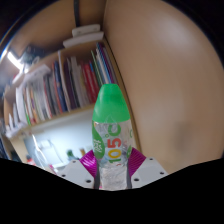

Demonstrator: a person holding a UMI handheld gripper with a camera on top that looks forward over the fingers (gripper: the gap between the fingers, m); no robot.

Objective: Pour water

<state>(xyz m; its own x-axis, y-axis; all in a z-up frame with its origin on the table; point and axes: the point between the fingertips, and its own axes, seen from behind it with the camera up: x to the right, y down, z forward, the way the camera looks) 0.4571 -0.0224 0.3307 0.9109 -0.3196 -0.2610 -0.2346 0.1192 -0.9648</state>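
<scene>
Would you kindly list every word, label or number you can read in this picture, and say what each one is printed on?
Bottle, held between the fingers of the gripper: its green label carries large white characters, too blurred to read with confidence.
Books on the shelf beyond the bottle: spine titles too small to read.
No other text is visible.

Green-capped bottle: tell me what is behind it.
Behind the green-capped clear plastic bottle, clamped in the hand-held gripper, stand wooden bookshelves of books and a tan wall. The shelf part directly behind the bottle is covered.
</scene>
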